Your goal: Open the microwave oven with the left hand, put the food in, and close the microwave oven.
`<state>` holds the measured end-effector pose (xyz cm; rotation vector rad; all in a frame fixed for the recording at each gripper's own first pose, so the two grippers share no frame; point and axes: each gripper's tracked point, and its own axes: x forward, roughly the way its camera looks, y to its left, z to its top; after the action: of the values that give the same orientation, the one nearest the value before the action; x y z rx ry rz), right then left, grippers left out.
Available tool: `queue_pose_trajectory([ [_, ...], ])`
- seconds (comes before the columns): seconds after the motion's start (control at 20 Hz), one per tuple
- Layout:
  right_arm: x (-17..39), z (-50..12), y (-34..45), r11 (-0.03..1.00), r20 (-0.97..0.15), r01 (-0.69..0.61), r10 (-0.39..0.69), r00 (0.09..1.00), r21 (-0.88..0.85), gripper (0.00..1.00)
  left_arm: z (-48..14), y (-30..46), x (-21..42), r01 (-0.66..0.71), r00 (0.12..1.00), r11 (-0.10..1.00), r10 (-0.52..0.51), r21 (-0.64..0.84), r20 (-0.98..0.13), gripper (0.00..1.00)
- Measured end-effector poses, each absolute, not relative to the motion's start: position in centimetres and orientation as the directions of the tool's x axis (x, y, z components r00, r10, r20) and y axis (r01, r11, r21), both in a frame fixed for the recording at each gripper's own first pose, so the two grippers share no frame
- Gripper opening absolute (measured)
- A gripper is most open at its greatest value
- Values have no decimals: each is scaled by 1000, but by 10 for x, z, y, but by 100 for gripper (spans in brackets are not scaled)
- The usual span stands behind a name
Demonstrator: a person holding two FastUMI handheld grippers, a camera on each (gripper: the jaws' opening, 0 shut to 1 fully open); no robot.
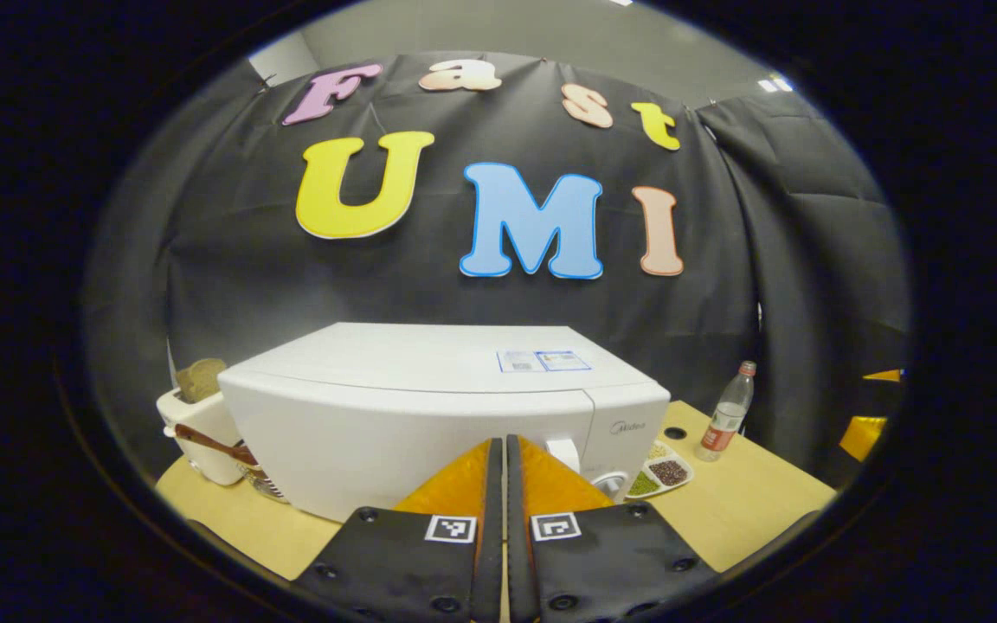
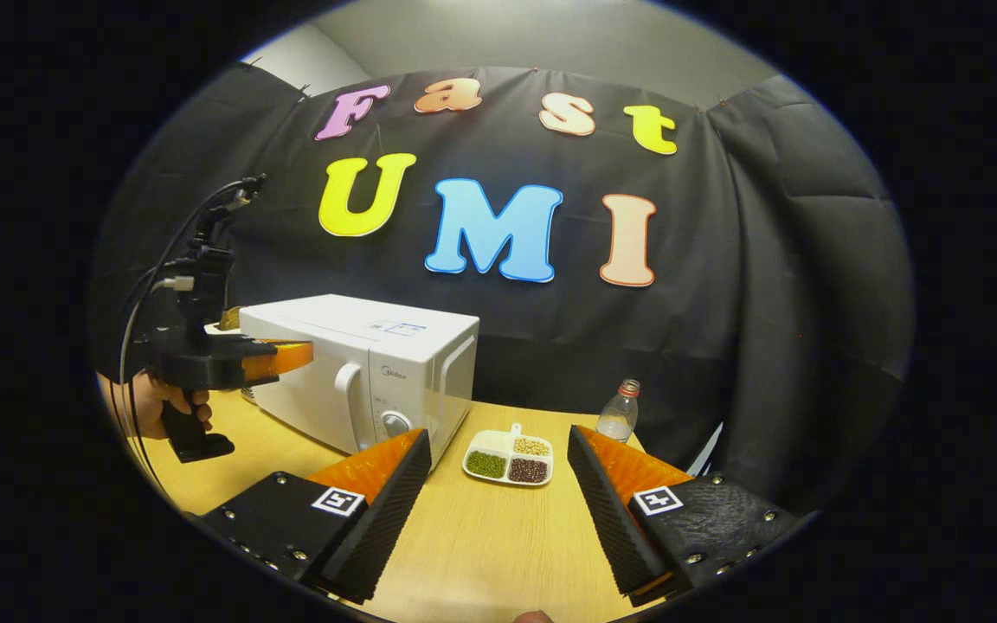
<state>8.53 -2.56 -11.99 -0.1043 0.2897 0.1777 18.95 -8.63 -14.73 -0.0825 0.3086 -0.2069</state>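
Boxy white microwave [image 1: 429,407], smooth; ridged fingers [image 2: 386,502].

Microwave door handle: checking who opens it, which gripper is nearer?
Left. The left gripper hovers beside the microwave, by its handle; the right gripper sits farther back, facing the food tray.

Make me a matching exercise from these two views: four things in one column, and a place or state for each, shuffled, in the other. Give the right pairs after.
Things
1. microwave oven
2. divided dish
3. plastic bottle
4. left claw

Places or states
A. fingers pressed together, holding nothing
B. on the table just beyond the divided dish, near the black cloth
C. door closed, standing on the wooden table
D. holds green, dark and pale food in three compartments, beside the oven

Pairs: 1-C, 2-D, 3-B, 4-A
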Motion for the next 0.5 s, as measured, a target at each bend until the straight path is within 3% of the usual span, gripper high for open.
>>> queue_pose_trajectory([
  [0.15, 71, -104, -9, 981, -265, -182, 159, 951, -66, 97, -119, -67, 164, 191, 945, 978, -208, -89, -252, 13],
  [0.5, 29, -75, 32, 980, -207, -190, 174, 963, -59, 97, -71, -17, 90, 168, 964, 983, -179, -71, -195, 9],
])
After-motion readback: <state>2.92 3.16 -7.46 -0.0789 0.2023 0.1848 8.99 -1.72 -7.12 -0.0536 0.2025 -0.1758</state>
